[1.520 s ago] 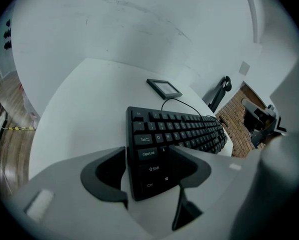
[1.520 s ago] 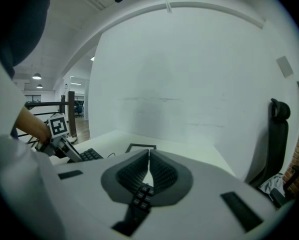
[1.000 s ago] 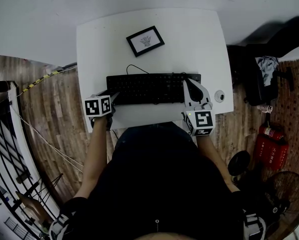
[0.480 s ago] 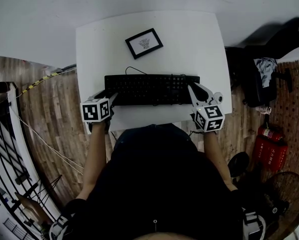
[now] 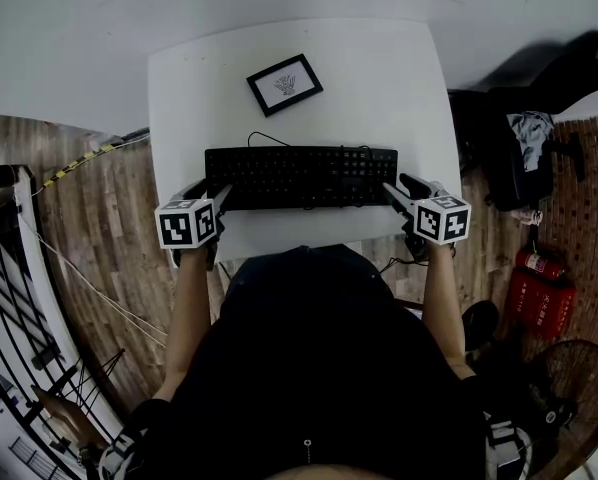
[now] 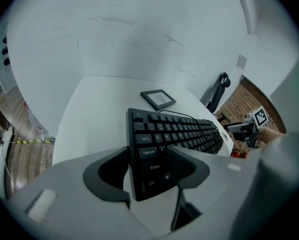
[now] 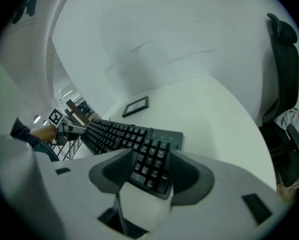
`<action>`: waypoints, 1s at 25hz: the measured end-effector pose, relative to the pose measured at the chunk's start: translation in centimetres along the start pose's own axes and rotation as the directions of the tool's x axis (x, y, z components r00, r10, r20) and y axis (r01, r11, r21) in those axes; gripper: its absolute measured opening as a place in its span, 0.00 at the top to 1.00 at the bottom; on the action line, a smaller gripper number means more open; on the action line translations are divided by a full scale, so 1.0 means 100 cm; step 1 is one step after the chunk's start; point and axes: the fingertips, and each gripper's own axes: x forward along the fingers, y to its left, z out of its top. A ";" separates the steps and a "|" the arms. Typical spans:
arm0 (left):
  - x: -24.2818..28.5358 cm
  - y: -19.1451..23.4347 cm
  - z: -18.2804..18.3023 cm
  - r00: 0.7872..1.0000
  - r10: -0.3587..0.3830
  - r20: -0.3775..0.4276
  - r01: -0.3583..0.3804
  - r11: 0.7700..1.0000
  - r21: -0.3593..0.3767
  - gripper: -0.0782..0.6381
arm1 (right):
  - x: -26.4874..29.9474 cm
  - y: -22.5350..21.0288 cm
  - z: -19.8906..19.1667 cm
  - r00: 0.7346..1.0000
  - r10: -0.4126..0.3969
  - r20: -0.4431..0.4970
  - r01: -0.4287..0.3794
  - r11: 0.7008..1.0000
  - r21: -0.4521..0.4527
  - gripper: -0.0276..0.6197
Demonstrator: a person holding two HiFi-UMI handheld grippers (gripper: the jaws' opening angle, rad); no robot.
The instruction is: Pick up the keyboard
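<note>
Straddling keyboard's [image 5: 299, 176] end, right claw [image 5: 398, 187] just opening

Dark top [image 5: 319, 368], grey left tool [image 5: 211, 198] and right tool [image 5: 399, 188], white cubes [image 5: 189, 224] with black square markers

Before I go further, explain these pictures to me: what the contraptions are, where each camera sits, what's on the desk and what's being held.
No robot: a person holds a two-jaw gripper in each hand. The top-down picture comes from a camera on the person's head; the other two from cameras riding on each gripper, looking along its jaws. On the white table lie a black keyboard and a small framed picture. The left gripper straddles the keyboard's left end, jaws open. The right gripper has just been opening its jaws, the number-pad end between them. Nothing is gripped yet.
</note>
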 end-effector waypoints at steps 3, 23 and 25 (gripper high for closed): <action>-0.003 -0.001 0.001 1.000 0.002 0.005 -0.002 1.000 0.003 0.54 | 0.002 -0.006 -0.011 0.997 0.032 -0.066 -0.030 0.999 0.024 0.61; -0.006 -0.007 0.005 1.000 0.026 0.014 -0.026 1.000 0.007 0.55 | 0.042 -0.030 -0.042 0.969 0.039 -0.244 0.019 0.973 0.231 0.56; -0.005 -0.006 0.004 1.000 0.028 0.010 -0.028 1.000 0.006 0.55 | 0.043 -0.030 -0.041 0.966 0.029 -0.257 0.031 0.974 0.226 0.56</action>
